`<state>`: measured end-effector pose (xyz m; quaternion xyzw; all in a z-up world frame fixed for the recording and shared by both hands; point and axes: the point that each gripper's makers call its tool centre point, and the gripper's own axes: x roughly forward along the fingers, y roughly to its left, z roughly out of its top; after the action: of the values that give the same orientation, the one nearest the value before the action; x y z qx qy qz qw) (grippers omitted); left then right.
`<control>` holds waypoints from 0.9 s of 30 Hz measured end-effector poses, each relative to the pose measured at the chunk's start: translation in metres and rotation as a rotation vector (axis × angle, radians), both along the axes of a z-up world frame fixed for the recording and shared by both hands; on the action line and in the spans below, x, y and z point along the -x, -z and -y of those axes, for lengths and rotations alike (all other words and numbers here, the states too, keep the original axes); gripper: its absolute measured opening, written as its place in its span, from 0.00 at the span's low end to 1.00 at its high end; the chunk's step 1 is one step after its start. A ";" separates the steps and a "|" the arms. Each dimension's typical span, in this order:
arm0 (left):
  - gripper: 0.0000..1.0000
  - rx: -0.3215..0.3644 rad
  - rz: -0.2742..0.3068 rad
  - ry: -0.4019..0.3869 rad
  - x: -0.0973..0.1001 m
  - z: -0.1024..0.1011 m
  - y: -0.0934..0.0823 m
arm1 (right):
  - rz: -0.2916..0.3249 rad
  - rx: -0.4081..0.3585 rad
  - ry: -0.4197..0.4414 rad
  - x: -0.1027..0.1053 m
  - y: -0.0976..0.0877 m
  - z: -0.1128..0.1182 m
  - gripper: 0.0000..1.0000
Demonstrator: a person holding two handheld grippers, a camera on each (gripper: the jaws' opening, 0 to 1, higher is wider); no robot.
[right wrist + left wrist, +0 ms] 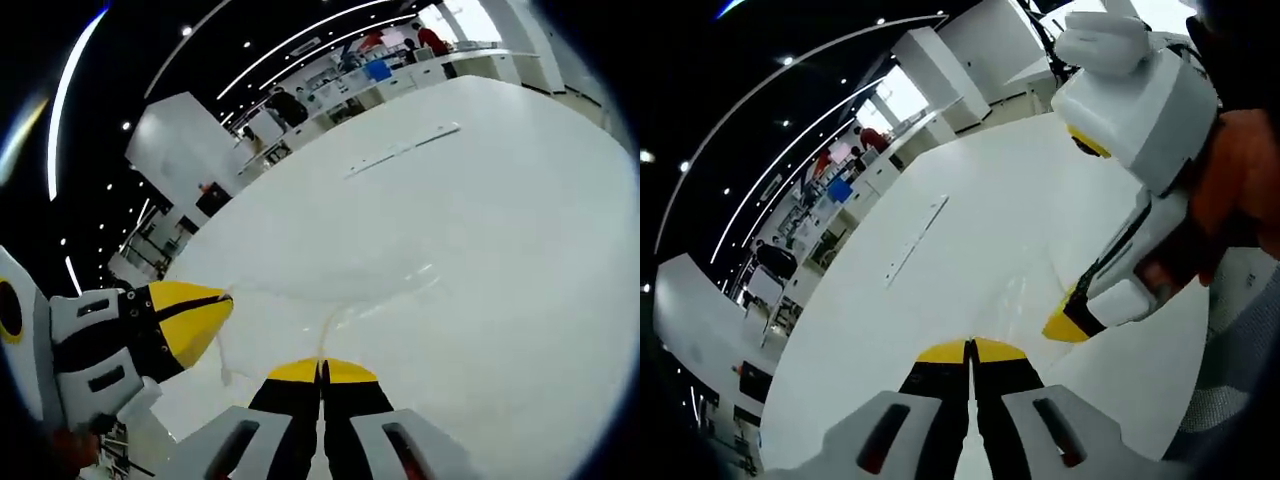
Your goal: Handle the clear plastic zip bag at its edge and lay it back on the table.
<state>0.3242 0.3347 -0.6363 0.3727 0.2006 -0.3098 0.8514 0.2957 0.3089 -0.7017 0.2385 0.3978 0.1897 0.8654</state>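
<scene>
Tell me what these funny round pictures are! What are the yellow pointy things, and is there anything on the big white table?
A person holds a grabber tool in each hand, and a little camera rides on each one. The yellow tips are the pinching ends. In the left gripper view, the left gripper is pinched shut, with the right gripper and the person's hand nearby. The right gripper view shows both tools too. Both pinch the edge of a clear plastic bag, very hard to see, lying over the white table.

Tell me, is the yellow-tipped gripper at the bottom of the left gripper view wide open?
No, the left gripper has its yellow tips pressed together over the white table.
</scene>
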 end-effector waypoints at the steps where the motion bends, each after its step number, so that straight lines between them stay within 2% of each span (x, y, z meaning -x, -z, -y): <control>1: 0.00 0.003 0.002 -0.002 -0.002 -0.001 -0.001 | -0.001 0.001 -0.003 0.001 0.001 -0.001 0.00; 14: 0.00 0.025 0.064 -0.018 -0.011 -0.005 -0.027 | 0.007 -0.018 -0.016 0.002 -0.004 -0.011 0.00; 19: 0.00 0.028 0.106 -0.010 -0.012 0.000 -0.043 | 0.037 -0.033 0.005 -0.016 -0.014 -0.008 0.00; 21: 0.00 0.029 0.111 -0.009 -0.013 0.000 -0.045 | 0.046 -0.035 0.012 -0.024 -0.016 -0.004 0.00; 24: 0.00 0.029 0.116 -0.006 -0.011 0.001 -0.047 | 0.071 -0.039 0.012 -0.023 -0.023 -0.007 0.00; 27: 0.00 0.024 0.115 0.006 -0.008 0.003 -0.044 | 0.066 -0.035 0.013 -0.020 -0.024 -0.007 0.00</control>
<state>0.3317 0.3319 -0.5928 0.3800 0.1464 -0.2927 0.8651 0.3159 0.3163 -0.6776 0.2500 0.3643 0.1986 0.8749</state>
